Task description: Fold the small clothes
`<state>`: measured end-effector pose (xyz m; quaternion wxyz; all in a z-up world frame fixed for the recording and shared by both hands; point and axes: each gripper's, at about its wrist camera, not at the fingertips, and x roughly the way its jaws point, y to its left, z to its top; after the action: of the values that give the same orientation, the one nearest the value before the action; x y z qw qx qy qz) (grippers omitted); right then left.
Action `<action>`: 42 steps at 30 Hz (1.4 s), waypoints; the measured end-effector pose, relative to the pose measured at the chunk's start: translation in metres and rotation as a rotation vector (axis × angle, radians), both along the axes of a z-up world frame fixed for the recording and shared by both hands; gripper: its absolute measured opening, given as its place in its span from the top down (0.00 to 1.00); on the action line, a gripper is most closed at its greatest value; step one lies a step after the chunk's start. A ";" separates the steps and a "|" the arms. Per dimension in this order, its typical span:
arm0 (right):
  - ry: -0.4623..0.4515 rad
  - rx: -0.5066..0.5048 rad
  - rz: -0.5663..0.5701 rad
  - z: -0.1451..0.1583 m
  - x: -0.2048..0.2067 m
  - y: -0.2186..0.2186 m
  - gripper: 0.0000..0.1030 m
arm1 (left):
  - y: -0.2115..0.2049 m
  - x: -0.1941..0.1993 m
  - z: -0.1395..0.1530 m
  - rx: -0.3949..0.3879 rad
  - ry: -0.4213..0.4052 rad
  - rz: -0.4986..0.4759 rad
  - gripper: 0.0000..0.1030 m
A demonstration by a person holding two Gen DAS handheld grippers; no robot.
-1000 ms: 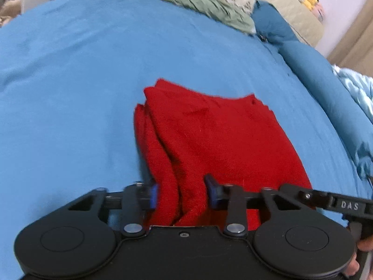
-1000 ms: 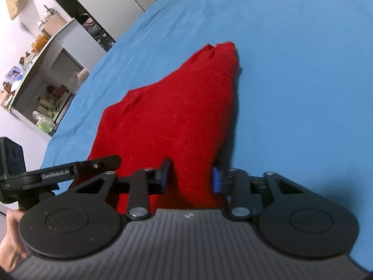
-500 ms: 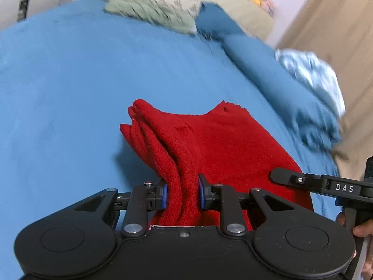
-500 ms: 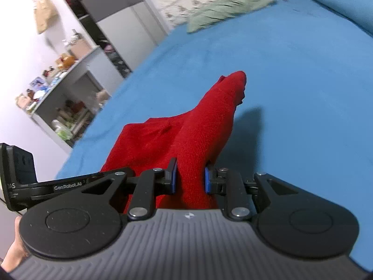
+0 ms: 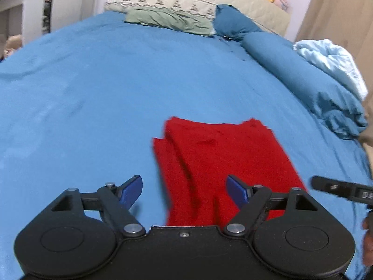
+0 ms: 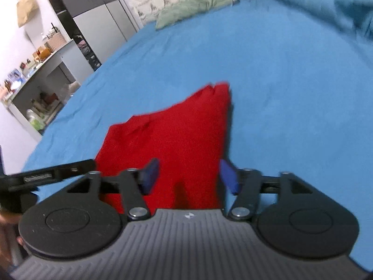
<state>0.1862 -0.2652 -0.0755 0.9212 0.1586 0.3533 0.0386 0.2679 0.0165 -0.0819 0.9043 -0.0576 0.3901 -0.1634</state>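
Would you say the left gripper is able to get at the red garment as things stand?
Probably yes: the left gripper is open right over the red garment's near edge, with nothing between them on the bed.

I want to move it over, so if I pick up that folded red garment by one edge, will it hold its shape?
Probably not. The red garment looks like soft knit lying in loose stacked layers, so it would likely droop and unfold. Its fuzzy surface should grip the blue pads rather than slip. It looks light on the bedsheet.
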 end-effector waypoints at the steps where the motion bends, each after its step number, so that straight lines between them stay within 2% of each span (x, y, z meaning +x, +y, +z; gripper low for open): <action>1: 0.003 -0.037 -0.011 0.001 -0.001 0.001 0.20 | -0.003 0.005 -0.005 0.019 0.009 0.009 0.20; 3: 0.030 -0.081 -0.022 -0.002 0.004 0.000 0.20 | -0.005 0.009 -0.016 0.054 0.024 0.017 0.20; 6: 0.098 -0.133 -0.059 -0.024 0.014 -0.006 0.19 | -0.012 0.015 -0.034 0.122 0.042 0.008 0.19; 9: 0.135 -0.142 -0.069 -0.047 0.024 -0.004 0.18 | -0.007 0.015 -0.050 0.129 0.064 0.005 0.14; 12: 0.139 -0.149 -0.083 -0.055 0.023 -0.013 0.12 | -0.004 0.023 -0.049 0.103 0.098 0.037 0.12; 15: 0.125 -0.155 -0.076 -0.049 0.021 -0.012 0.12 | -0.006 0.018 -0.033 0.129 0.087 0.044 0.16; 18: 0.073 -0.151 -0.082 -0.022 0.009 -0.011 0.12 | -0.006 0.001 0.001 0.134 0.021 0.041 0.16; 22: -0.007 -0.186 -0.093 0.037 -0.021 -0.003 0.11 | -0.009 -0.035 0.067 0.150 -0.101 0.046 0.15; 23: -0.024 -0.202 -0.095 0.053 -0.030 0.000 0.10 | -0.010 -0.046 0.083 0.148 -0.133 0.042 0.13; 24: -0.038 -0.216 -0.097 0.069 -0.040 0.003 0.04 | -0.010 -0.057 0.098 0.144 -0.161 0.036 0.11; 25: -0.051 -0.229 -0.100 0.084 -0.051 0.007 0.00 | -0.011 -0.071 0.115 0.142 -0.191 0.030 0.04; 26: -0.066 -0.240 -0.106 0.101 -0.063 0.011 0.00 | -0.012 -0.083 0.128 0.143 -0.214 0.028 0.00; 29: -0.104 -0.265 -0.110 0.138 -0.098 0.024 0.00 | -0.015 -0.120 0.156 0.153 -0.252 0.010 0.00; 32: -0.090 -0.319 -0.116 0.162 -0.133 0.038 0.00 | -0.015 -0.155 0.166 0.176 -0.244 0.009 0.00; 35: -0.059 -0.331 -0.106 0.170 -0.165 0.051 0.00 | -0.013 -0.179 0.164 0.191 -0.208 0.008 0.00; 42: -0.003 -0.361 -0.122 0.156 -0.212 0.074 0.00 | -0.005 -0.224 0.144 0.214 -0.151 0.010 0.00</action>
<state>-0.0258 -0.1917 0.0802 0.9358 0.0119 0.3430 -0.0813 0.0443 0.0111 0.0626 0.9330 0.0496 0.3356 -0.1201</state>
